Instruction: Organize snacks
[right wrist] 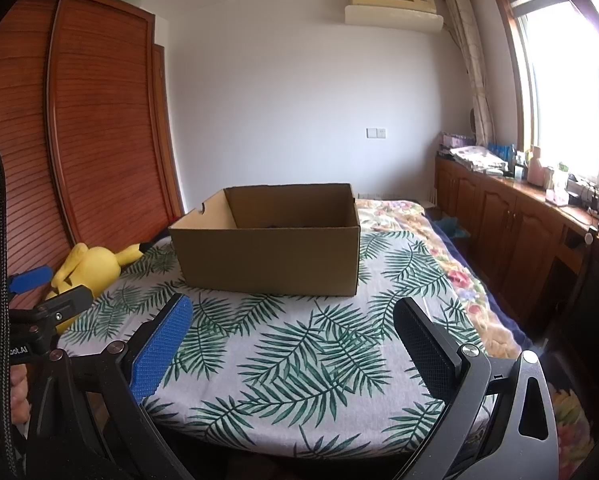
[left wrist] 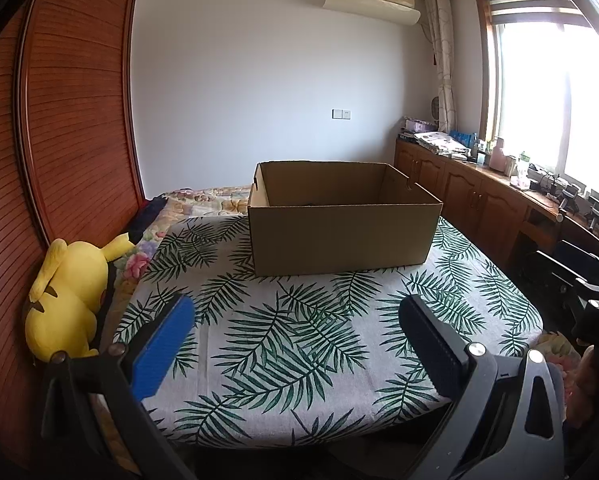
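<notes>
Open brown cardboard box (left wrist: 341, 216) sits mid-frame in both wrist views on white tablecloth with green palm-leaf print (left wrist: 291, 344), top flaps off, inside mostly hidden. Left gripper (left wrist: 295, 316) low in frame, fingers spread, nothing held. Right gripper (right wrist: 291, 316) same, spread and empty. Yellow plush toy (left wrist: 69, 300) at left edge beside reddish wooden wardrobe (left wrist: 71, 120).

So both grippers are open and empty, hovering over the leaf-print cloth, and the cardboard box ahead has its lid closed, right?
Not quite: the cardboard box is open at the top, as both wrist views show its inner walls. The rest holds: left gripper and right gripper are open and empty over the leaf-print cloth.
</notes>
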`<state>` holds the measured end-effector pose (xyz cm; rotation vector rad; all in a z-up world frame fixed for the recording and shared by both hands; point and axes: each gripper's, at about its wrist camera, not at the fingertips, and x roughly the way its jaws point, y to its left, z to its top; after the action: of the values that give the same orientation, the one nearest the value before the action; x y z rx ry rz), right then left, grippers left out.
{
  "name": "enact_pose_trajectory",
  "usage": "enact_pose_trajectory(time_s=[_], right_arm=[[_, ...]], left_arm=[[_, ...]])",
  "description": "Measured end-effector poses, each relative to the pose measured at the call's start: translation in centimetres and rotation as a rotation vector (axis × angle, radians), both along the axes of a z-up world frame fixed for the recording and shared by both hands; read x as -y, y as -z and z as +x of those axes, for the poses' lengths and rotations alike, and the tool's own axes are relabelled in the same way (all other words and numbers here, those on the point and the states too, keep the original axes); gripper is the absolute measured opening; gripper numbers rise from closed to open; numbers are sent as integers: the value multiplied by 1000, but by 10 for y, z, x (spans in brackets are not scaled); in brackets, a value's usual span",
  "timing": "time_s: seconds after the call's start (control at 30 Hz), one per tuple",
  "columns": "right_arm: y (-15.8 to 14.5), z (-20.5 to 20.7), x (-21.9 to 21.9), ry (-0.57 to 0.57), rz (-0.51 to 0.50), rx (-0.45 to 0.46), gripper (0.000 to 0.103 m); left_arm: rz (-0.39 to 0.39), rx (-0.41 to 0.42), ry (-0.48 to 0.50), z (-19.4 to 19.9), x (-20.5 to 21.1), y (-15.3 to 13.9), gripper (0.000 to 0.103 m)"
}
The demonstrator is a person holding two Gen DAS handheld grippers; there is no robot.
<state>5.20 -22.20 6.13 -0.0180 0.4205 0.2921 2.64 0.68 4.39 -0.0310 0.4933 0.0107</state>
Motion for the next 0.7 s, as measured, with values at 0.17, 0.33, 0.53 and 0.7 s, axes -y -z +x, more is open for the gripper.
enact_pose_trajectory(time_s=[0.17,0.33,0.53,0.7], right_arm=[[0,0,0,0,-1,1,102],[1,0,0,0,-2,2,102],[1,0,-1,1,-3,2,102],[1,0,-1,1,-3,2,102]], left_arm=[[0,3,-2,0,-1,-1,103],[1,2,-1,1,-1,-2,103],[0,-1,-5,2,-2,-2,103],[0,-1,-5,2,-3,-2,103]])
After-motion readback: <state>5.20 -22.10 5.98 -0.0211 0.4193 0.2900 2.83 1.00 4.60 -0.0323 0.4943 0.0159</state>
